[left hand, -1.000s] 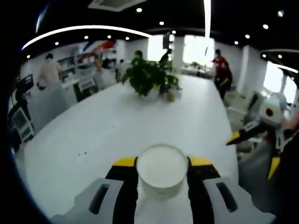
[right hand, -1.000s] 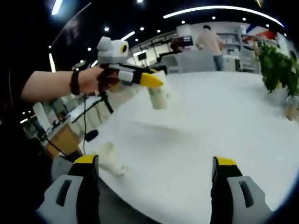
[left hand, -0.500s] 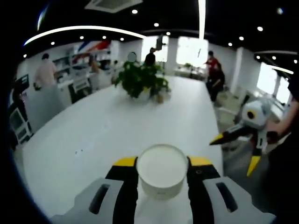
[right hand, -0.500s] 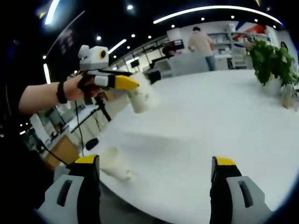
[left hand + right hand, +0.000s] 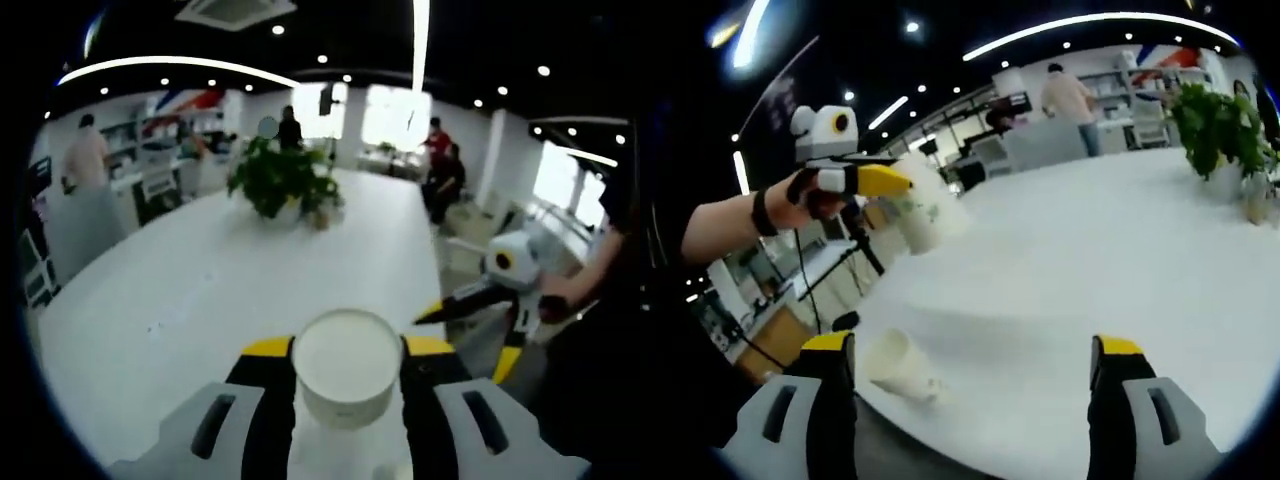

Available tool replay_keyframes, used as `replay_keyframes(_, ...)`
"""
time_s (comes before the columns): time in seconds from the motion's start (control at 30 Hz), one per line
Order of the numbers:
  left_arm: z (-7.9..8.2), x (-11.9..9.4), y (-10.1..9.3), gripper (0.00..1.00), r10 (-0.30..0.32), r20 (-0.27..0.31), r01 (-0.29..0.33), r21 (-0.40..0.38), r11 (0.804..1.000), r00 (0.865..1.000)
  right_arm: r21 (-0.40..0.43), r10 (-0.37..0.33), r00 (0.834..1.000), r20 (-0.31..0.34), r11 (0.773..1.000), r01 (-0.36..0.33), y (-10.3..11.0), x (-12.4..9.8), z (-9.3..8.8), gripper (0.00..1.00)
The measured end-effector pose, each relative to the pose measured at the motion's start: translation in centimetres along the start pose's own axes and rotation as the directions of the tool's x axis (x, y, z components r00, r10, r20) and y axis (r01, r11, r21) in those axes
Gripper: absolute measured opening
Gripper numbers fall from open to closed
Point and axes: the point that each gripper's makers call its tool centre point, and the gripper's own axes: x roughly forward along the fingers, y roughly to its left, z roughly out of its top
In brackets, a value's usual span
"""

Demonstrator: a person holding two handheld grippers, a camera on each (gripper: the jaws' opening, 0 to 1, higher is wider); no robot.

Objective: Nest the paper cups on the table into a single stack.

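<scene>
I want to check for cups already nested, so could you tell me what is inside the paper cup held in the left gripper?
In the left gripper view, the held paper cup opens toward the camera between the left gripper jaws. Its interior looks plain white and blurred; no inner rim stands out, so a nested cup cannot be ruled out.

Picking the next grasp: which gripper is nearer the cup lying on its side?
Right. The right gripper sits just over the tipped paper cup; the left gripper is raised, holding another cup.

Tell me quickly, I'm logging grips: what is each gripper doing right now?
Left gripper: shut on a paper cup, held above the table.
Right gripper: open, holding nothing.
</scene>
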Motion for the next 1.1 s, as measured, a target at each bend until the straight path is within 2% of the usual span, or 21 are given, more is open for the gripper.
replay_keyframes(0.33,2.9,-1.3,-1.2,0.39,-0.011,0.038,0.011,0.021,1.0,0.999,0.009,0.038,0.999,0.039,0.999,-0.039,1.2,-0.7,0.7,0.94)
replay_keyframes(0.43,3.8,-1.6,-1.7,0.39,-0.021,0.049,0.021,0.009,1.0,0.999,0.02,0.054,0.996,0.07,0.998,-0.056,1.7,-0.9,1.3,0.93)
replay_keyframes(0.47,3.6,-1.7,-1.9,0.39,-0.013,0.022,0.012,0.044,0.999,1.0,0.024,0.06,0.995,0.077,0.998,-0.062,1.8,-0.8,1.5,0.93)
replay_keyframes(0.5,3.8,-1.7,-2.2,0.39,-0.017,0.028,0.015,0.073,0.997,0.999,0.04,0.084,0.992,0.093,0.995,-0.088,2.3,-0.8,1.7,0.92)
replay_keyframes(0.7,3.8,-2.1,-2.6,0.39,-0.029,0.04,0.027,0.05,0.998,0.999,0.031,0.162,0.979,0.128,0.985,-0.167,4.3,-0.5,2.6,0.85)
replay_keyframes(0.8,3.5,-2.3,-2.8,0.39,-0.036,0.035,0.034,0.043,0.998,0.999,0.026,0.227,0.958,0.173,0.972,-0.235,6.4,-0.3,4.2,0.83)
replay_keyframes(0.83,3.2,-2.3,-2.8,0.39,-0.037,0.028,0.036,0.042,0.998,0.999,0.016,0.26,0.946,0.193,0.963,-0.267,7.2,-0.4,4.9,0.8)
replay_keyframes(0.9,2.8,-2.4,-2.9,0.39,-0.04,0.026,0.039,0.037,0.999,0.999,-0.004,0.278,0.94,0.196,0.959,-0.283,7.8,-0.3,5.3,0.75)
replay_keyframes(1.1,2.4,-2.5,-3.6,0.39,-0.057,0.029,0.057,0.024,0.998,0.998,0.017,0.32,0.927,0.194,0.944,-0.33,9.0,0.6,5.4,0.75)
